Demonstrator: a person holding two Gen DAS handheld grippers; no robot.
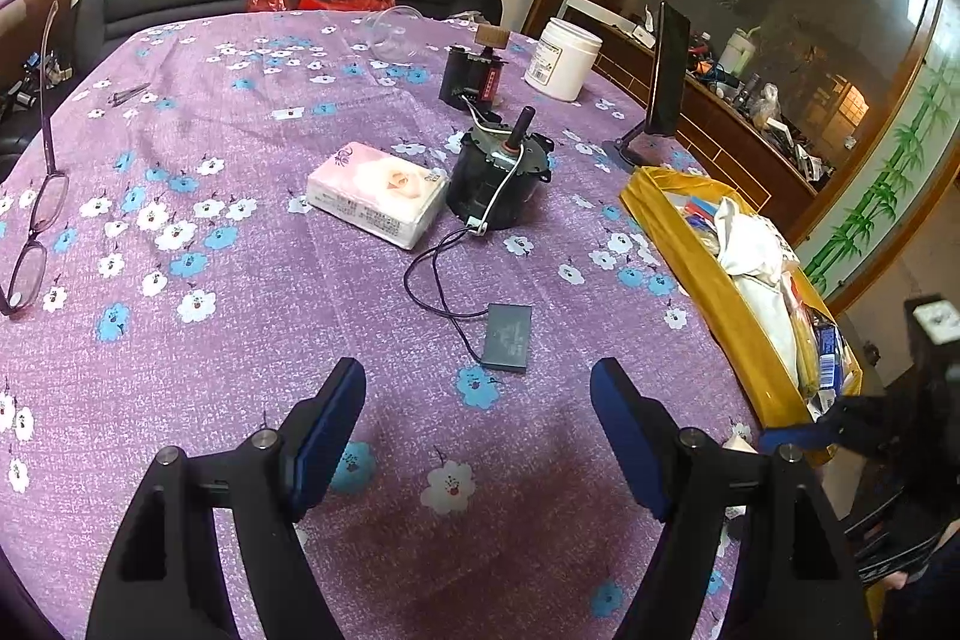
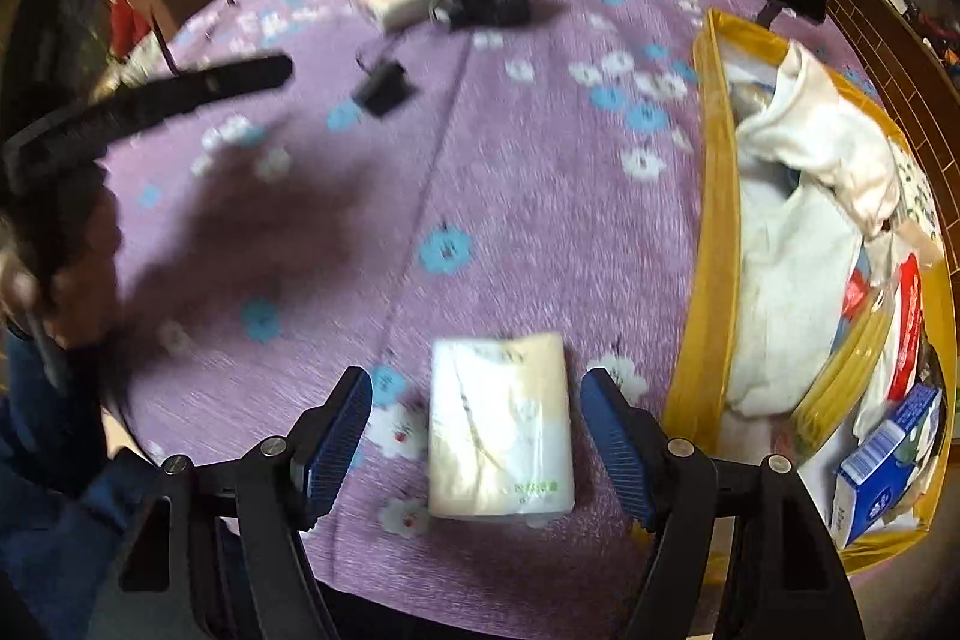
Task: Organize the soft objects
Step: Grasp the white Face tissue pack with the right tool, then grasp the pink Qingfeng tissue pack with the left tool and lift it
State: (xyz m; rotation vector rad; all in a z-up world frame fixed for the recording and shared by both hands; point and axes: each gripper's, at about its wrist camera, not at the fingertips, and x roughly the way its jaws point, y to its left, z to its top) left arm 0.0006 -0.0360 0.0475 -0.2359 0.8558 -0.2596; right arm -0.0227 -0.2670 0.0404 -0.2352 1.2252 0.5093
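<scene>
In the right wrist view, the right gripper [image 2: 477, 430] is standing with its jaws apart, and a white tissue pack [image 2: 501, 427] is lying flat on the purple floral tablecloth [image 2: 480, 196] between the blue pads. Both pads are clear of the pack, with a strip of cloth showing on either side. The whole view is smeared by blur, so the print on the pack's wrapper is unreadable. The pack's near edge is lying close to the table's lower edge.

At the right of that frame, a yellow storage bag [image 2: 714, 232] is lying open, stuffed with white cloth [image 2: 810, 196] and a blue-and-white carton [image 2: 882, 466]; its far side is running off the frame. At the left, the left gripper [image 2: 198, 91] is showing only as a dark blurred bar above a heavy shadow, and its jaws cannot be read from here.

In the left wrist view, the left gripper [image 1: 478, 400] is hanging over bare cloth with its jaws spread wide and nothing between them. Ahead of it, just past the fingertips, a flat grey box [image 1: 509, 337] on a thin cord is lying. Further up, in the frame's centre, a pink tissue pack [image 1: 378, 193] is resting beside a black motor [image 1: 495, 181]. Eyeglasses [image 1: 33, 232] are sitting at the left edge, partly cut off. A white jar [image 1: 561, 58] is standing at upper right. The yellow bag's near end is hidden behind the right finger, where a blurred blue pad of the other gripper is poking in.
</scene>
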